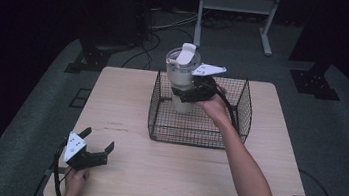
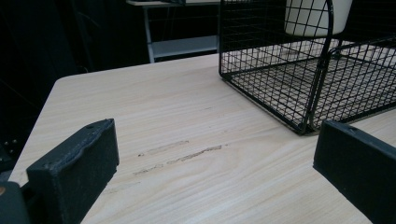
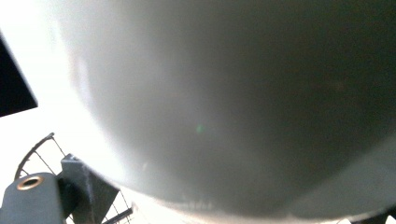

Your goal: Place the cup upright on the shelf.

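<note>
**Right gripper has the cup, left idle**

Right gripper (image 1: pixel 189 91) clamped around the white lidded cup (image 1: pixel 181 78), holding it upright above the black wire basket's (image 1: pixel 198 131) left rear corner. Left gripper (image 1: pixel 98 145) sits low over the bench (image 1: pixel 177 179) front-left, jaws spread wide, holding nothing.
</note>
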A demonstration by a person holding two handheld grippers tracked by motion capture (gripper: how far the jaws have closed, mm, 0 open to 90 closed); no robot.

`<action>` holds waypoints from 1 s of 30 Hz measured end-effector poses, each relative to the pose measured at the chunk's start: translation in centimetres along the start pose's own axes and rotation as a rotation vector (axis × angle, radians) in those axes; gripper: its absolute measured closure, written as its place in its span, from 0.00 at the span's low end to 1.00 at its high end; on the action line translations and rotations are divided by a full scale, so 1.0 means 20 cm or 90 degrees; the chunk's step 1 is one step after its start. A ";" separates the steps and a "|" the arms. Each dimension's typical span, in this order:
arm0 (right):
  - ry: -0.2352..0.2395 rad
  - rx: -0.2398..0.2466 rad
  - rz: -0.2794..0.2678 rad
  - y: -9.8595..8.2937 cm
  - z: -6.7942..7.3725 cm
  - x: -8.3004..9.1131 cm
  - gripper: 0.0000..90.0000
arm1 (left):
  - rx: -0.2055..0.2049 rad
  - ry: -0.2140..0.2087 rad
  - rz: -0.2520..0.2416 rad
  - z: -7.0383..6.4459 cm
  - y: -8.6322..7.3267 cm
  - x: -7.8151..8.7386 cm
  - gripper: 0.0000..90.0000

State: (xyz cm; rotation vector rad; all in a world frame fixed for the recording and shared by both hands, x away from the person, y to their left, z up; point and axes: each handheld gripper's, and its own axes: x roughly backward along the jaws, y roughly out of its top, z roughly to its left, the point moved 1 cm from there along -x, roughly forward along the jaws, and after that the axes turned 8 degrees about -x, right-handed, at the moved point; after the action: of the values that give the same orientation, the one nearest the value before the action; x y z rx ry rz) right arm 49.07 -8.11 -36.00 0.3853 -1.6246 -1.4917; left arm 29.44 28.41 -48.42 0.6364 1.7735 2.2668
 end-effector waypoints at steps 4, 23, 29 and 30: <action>0.001 -0.004 0.015 -0.03 -0.02 -0.03 0.11 | 0.000 -0.001 0.000 0.00 0.00 0.00 0.00; 0.014 -0.026 0.084 -0.18 -0.11 -0.19 0.11 | 0.000 0.001 0.000 0.00 0.00 0.00 0.00; 0.008 -0.031 0.080 -0.19 -0.12 -0.21 0.11 | 0.002 0.002 0.000 0.00 0.00 0.00 0.00; 0.007 -0.032 0.078 -0.19 -0.13 -0.21 0.11 | 0.001 0.002 0.000 0.00 0.00 0.00 0.00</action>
State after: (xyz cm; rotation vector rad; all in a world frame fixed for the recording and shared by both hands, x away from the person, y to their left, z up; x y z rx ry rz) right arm 52.15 -7.64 -41.35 0.2605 -1.5716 -1.4322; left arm 29.38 28.41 -48.43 0.6337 1.7769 2.2670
